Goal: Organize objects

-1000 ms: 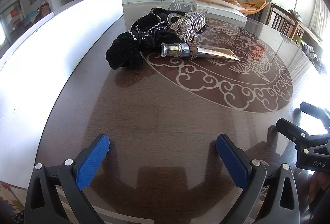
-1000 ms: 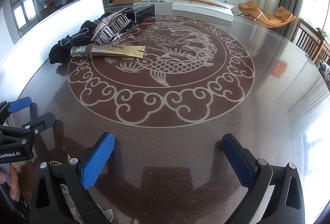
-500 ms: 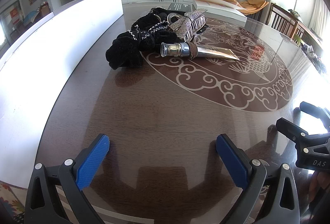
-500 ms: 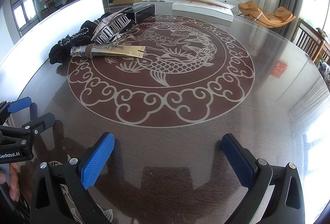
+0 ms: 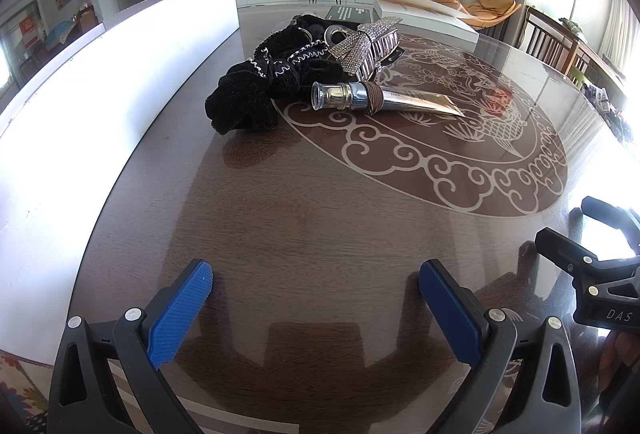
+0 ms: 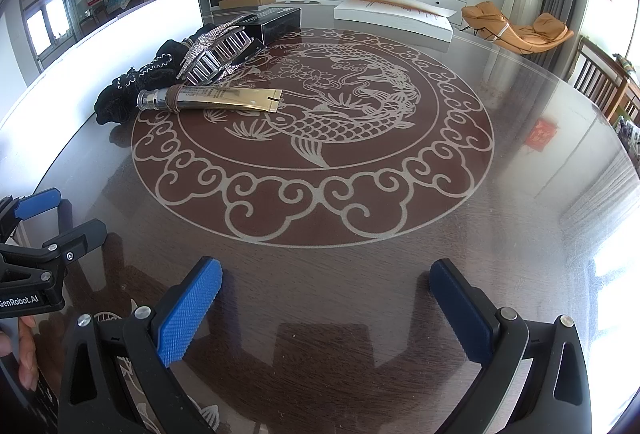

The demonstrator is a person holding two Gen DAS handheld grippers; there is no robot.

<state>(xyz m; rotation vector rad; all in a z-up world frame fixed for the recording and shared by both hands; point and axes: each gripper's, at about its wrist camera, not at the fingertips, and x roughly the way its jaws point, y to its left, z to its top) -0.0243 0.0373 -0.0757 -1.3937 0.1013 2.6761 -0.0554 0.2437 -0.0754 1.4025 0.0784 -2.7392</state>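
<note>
Ahead of the ribbed blue pads [image 5: 182, 310], a glossy wood table [image 5: 320, 218], fuzzy black cloth [image 5: 256, 94] and a shiny metallic tube [image 5: 380, 100] are seen

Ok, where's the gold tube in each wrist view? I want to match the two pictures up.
Left wrist view: the gold tube lies above centre, cap pointing left, just right of the black scrunchies.
Right wrist view: the tube lies upper left, cap pointing left, on the edge of the fish medallion.
Shared landmark: the rhinestone hair clip, just behind the tube in both.
</note>
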